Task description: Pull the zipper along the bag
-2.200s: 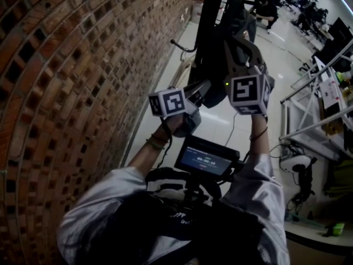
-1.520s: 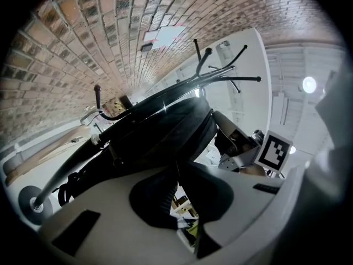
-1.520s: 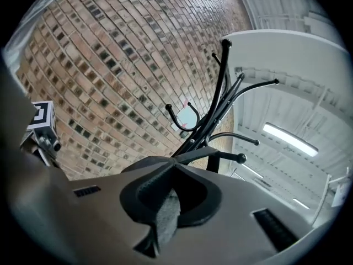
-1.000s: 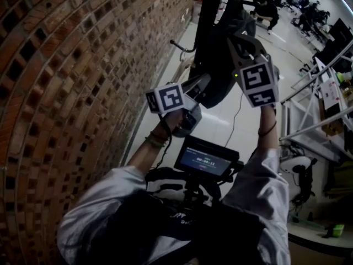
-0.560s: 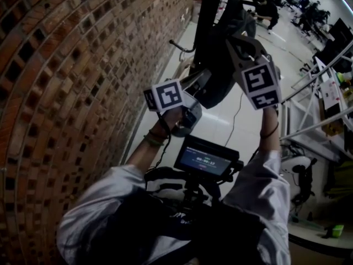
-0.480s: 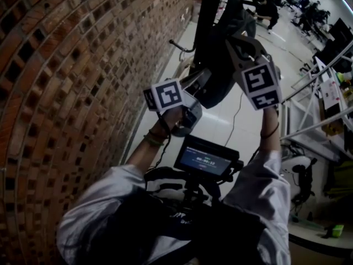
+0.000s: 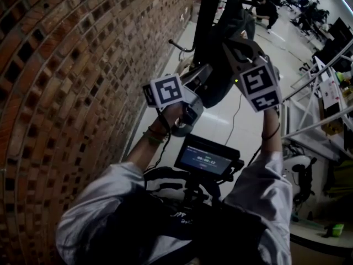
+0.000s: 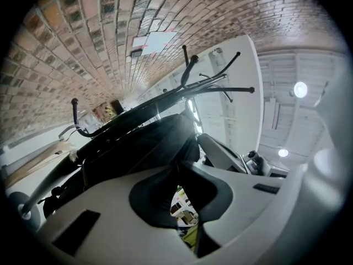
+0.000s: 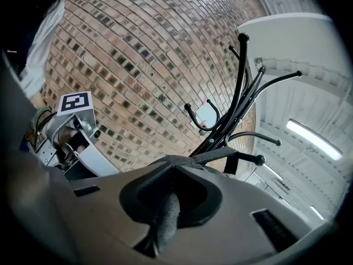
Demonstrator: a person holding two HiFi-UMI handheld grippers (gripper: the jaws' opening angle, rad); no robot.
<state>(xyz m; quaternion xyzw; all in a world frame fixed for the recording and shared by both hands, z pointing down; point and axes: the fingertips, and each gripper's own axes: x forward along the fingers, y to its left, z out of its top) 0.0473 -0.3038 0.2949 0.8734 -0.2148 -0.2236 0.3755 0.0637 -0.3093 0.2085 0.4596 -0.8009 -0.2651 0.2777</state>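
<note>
Right gripper (image 9: 172, 162) is nearly closed. Its grey moulded jaws have just been easing apart a little, and a rough, dark grey fabric tab (image 9: 164, 217) sits in the narrow slit between them, the pads on it as far as I can see. Left gripper (image 8: 179, 167) is narrow too, its pale smooth jaw tips drawn together against the black cloth of the bag (image 8: 138, 148), with only a thin sliver of background showing through the hollow behind them. In the head view I see both grippers raised at centre frame, their marker cubes facing me, one on each side of the bag's lower end. The bag is soft, matte and dark, with a rounded bottom. It hangs on a black metal coat rack (image 9: 237, 93) made of thin curved pegs with ball ends. Its long axis runs along the rack's pole, top toward the upper edge of the head view and rounded bottom toward the middle. A rough red-brown brick wall (image 7: 66, 93) fills the left of that frame, a glossy pale floor (image 7: 220, 126) lies below the bag, and a small dark monitor (image 7: 208, 159) sits at lower centre.
</note>
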